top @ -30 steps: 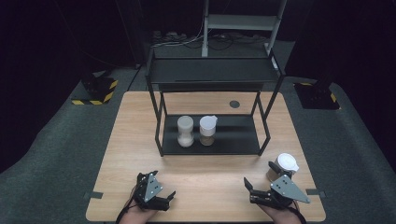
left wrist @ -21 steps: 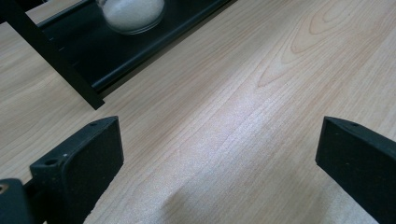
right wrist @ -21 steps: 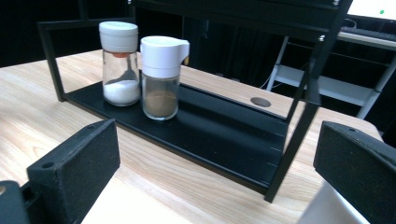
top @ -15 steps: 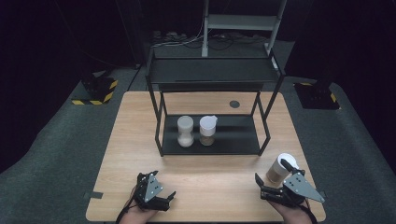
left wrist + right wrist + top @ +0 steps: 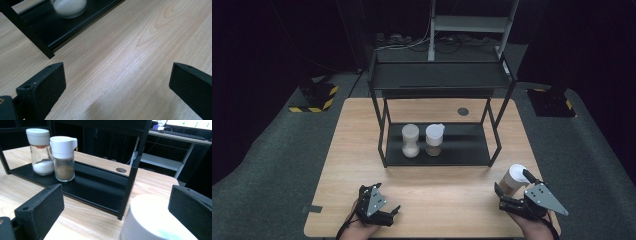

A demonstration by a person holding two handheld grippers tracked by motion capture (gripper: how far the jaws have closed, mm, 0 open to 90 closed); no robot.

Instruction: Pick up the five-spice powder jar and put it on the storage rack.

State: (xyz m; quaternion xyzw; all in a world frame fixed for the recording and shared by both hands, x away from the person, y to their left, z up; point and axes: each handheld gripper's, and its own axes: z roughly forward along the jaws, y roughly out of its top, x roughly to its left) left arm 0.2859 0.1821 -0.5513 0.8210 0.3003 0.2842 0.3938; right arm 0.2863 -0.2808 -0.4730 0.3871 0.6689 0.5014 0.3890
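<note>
Right tool: the right tool [image 5: 512,192] hangs low over the pale wooden counter [image 5: 447,192], jaws spread wide, with the white-capped jar of tan powder [image 5: 513,180] standing just ahead of it, nearer its right jaw and not yet pinched.
Left tool: the left tool [image 5: 388,212] rests low with jaws spread and nothing between them; bare wood lies ahead of it.
Shelf: a black metal two-tier rack [image 5: 439,150] stands well ahead of both tools; on its lower tray sit a clear glass shaker of white grains [image 5: 410,140] and, just beside it, a clear glass shaker of brown powder with a white spouted cap [image 5: 434,139].
Progress: judged from the layout, two containers are already shelved; the third is left on the counter, so the grasp, the lift and the placing on the tray remain.
Count: three containers, two tools, one rack.
Room: open tray space lies beside the brown shaker.
</note>
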